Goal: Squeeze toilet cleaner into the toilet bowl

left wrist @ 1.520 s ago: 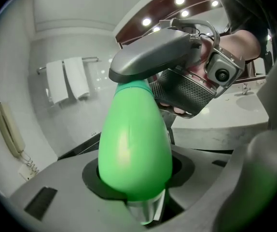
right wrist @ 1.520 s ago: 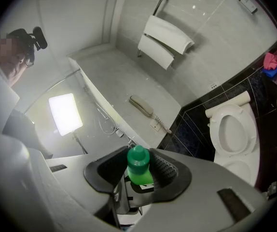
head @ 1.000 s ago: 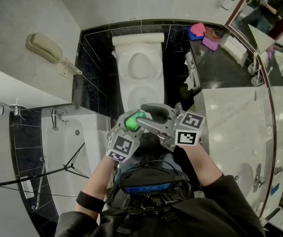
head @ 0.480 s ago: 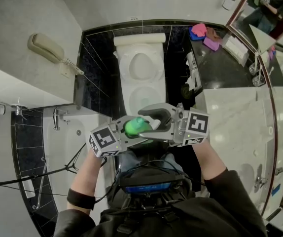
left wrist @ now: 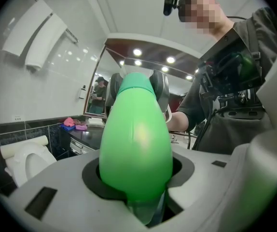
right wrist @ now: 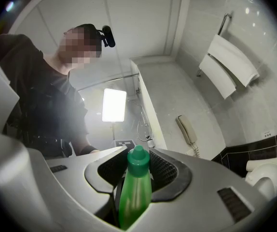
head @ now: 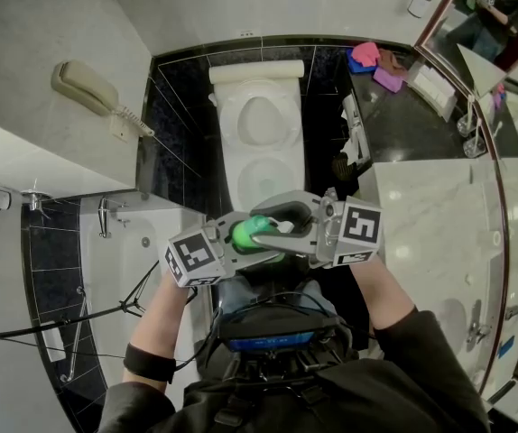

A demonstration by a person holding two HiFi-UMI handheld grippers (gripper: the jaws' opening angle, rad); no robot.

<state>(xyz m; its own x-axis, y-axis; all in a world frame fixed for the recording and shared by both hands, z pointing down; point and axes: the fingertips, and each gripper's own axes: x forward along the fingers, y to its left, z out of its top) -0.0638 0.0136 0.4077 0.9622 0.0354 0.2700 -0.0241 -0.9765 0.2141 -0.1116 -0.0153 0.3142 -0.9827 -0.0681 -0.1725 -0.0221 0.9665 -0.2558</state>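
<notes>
The bottle [head: 253, 233] (green, cap on) is held in the air between both grippers, near the toilet [head: 257, 124] and on the person's side of it. Its body is clamped by the left gripper [head: 234, 246], whose jaws are set about half apart. The jaws of the right gripper [head: 286, 219] have just been closing and are pressed on the cap end.

pale walls [head: 42, 16] carry a phone [head: 83, 87] at left, a white bathtub [head: 137, 273] near left, a marble surface [head: 439, 215] and mirror [head: 498, 16] right.

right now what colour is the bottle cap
Darker green cap on a bright green bottle; right gripper view.
</notes>
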